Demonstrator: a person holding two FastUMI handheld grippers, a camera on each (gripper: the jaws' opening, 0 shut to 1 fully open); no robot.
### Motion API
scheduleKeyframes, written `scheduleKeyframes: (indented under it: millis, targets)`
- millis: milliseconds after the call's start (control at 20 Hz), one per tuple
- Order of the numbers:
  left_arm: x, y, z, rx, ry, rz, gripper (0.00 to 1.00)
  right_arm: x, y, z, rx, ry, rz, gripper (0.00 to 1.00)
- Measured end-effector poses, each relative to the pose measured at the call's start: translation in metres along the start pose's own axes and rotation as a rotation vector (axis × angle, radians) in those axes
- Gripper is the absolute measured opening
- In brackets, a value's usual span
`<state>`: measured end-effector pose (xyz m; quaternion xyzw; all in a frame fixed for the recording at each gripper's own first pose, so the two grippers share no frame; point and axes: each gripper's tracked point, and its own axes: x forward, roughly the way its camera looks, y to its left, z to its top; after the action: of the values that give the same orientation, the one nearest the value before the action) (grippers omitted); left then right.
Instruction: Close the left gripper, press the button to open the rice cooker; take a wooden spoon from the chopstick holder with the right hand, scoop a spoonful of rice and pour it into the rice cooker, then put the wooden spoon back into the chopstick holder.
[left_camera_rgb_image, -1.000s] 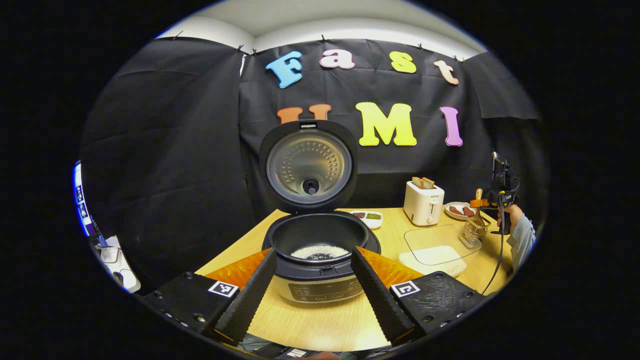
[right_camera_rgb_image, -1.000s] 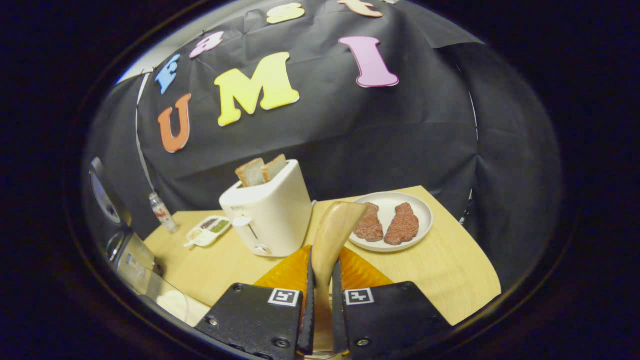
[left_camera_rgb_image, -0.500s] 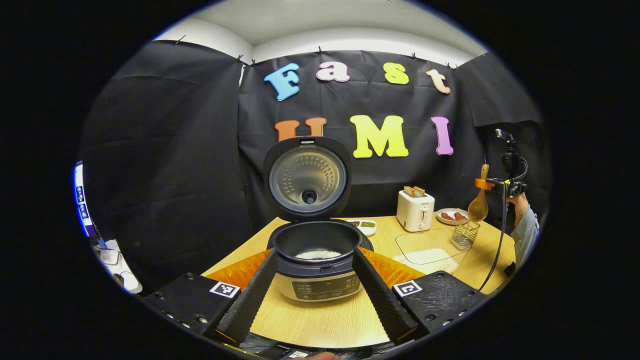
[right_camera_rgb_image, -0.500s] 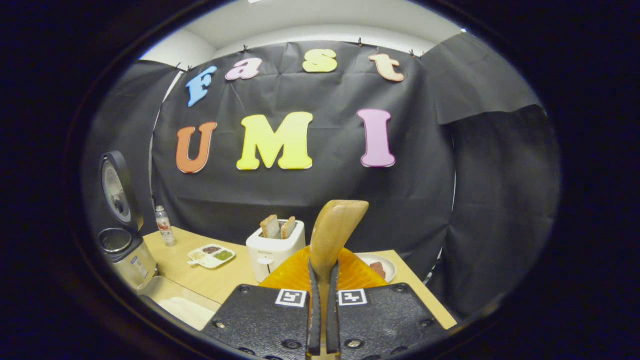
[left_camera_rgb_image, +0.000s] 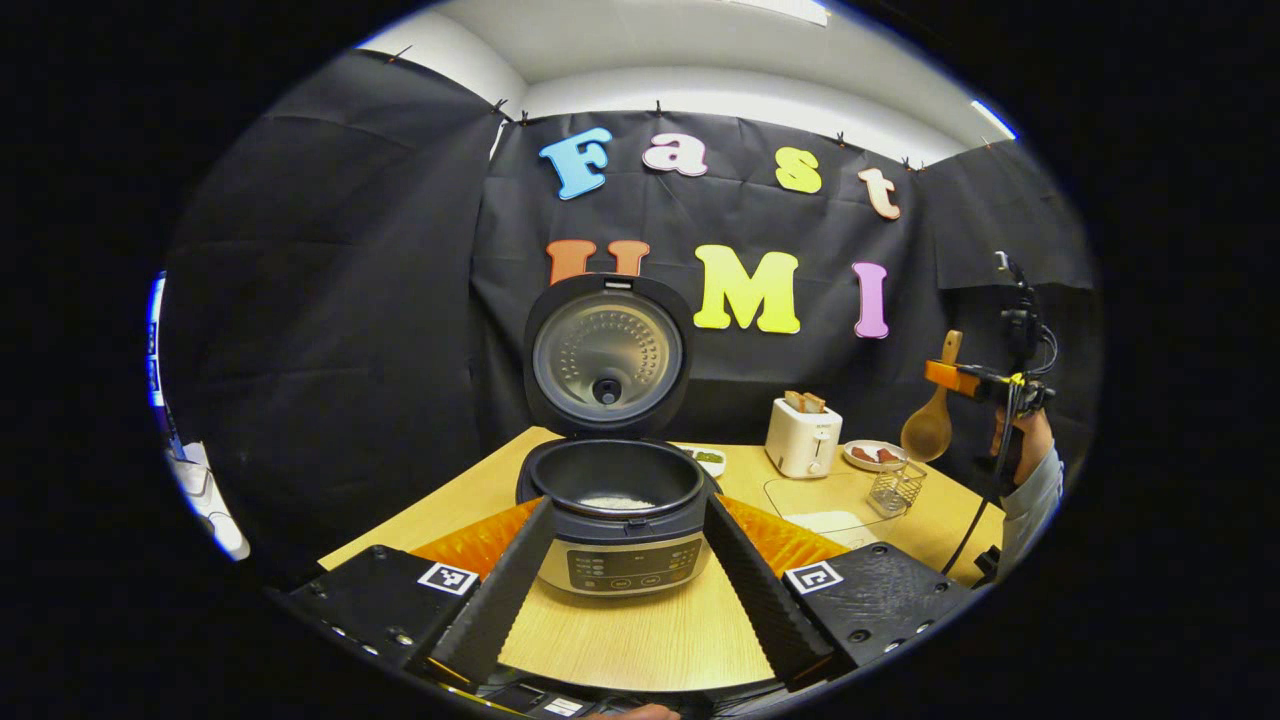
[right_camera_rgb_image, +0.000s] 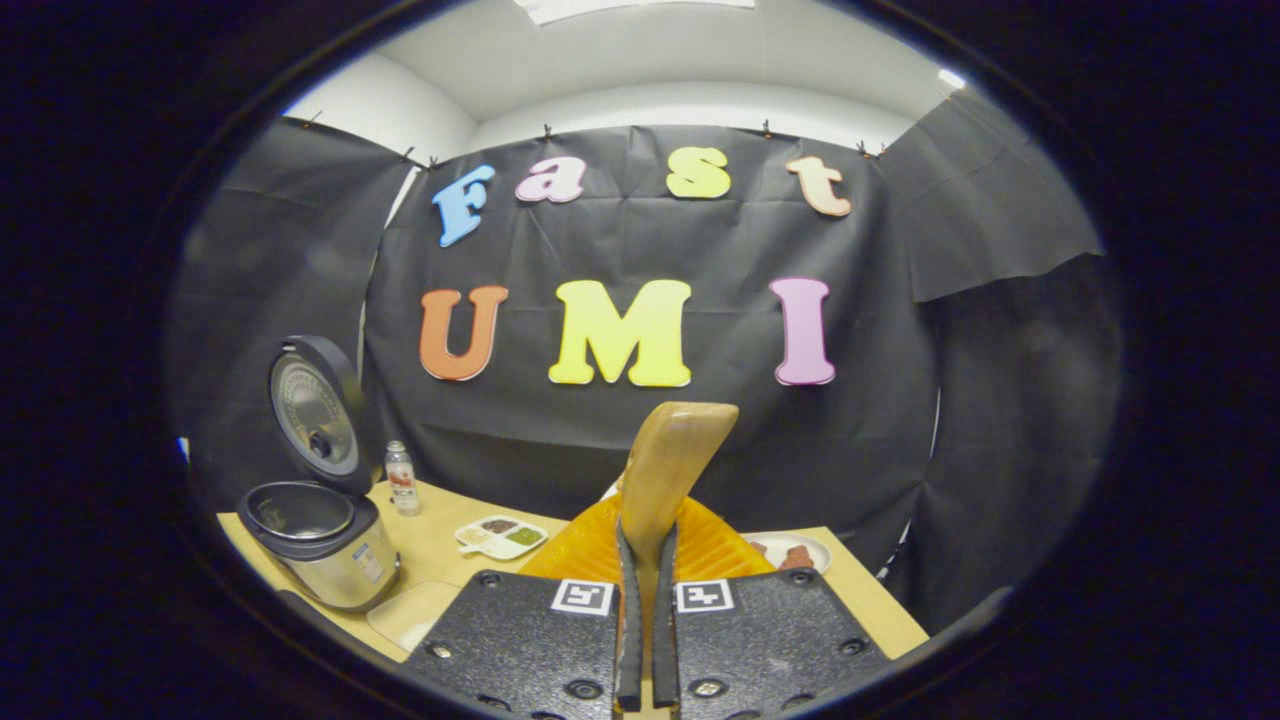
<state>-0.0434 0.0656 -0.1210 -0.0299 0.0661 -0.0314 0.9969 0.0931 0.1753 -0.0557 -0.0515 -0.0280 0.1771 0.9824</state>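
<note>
The right tongs (right_camera_rgb_image: 645, 640) are gripping the wooden spoon (right_camera_rgb_image: 668, 470) by its handle, above the chopstick holder (left_camera_rgb_image: 895, 488) near the bench's right edge. The left tongs (left_camera_rgb_image: 630, 590) are gaping open, facing the open rice cooker (left_camera_rgb_image: 615, 520).

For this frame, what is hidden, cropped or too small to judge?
- Wooden spoon: in the right gripper view its bowl is hidden below the shut jaws; in the left gripper view the spoon is too small to tell whether it carries rice.
- Rice cooker: left gripper's fingers cover its lower corners.
- Toaster: in the right gripper view, hidden behind the spoon and gripper.
- Chopstick holder: too small to see contents.
</note>
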Motion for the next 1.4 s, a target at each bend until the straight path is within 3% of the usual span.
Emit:
scheduleKeyframes:
  millis: [350, 750, 800, 900, 950, 1250, 1400]
  targets:
    - [-0.002, 0.01, -0.006, -0.014, 0.003, -0.005, 0.96, 0.011, 0.076, -0.081, 0.011, 0.078, 0.029, 0.1]
    - [0.002, 0.024, -0.017, -0.049, 0.021, 0.019, 0.95, 0.042, 0.095, -0.146, -0.12, 0.102, -0.09, 0.1]
    - [0.004, 0.026, -0.02, -0.053, 0.029, 0.026, 0.95, 0.042, 0.106, -0.147, -0.084, 0.113, -0.048, 0.1]
    - [0.007, 0.025, -0.024, -0.055, 0.042, 0.027, 0.95, 0.038, 0.153, -0.153, 0.082, 0.167, 0.144, 0.1]
    - [0.008, 0.026, -0.025, -0.056, 0.044, 0.028, 0.95, 0.034, 0.163, -0.156, 0.139, 0.19, 0.2, 0.1]
    - [0.008, 0.023, -0.026, -0.089, 0.055, 0.013, 0.95, 0.027, 0.165, -0.155, 0.478, 0.315, 0.382, 0.09]
    - [0.006, 0.019, -0.02, -0.092, 0.029, -0.009, 0.95, 0.03, 0.154, -0.157, 0.596, 0.368, 0.4, 0.1]
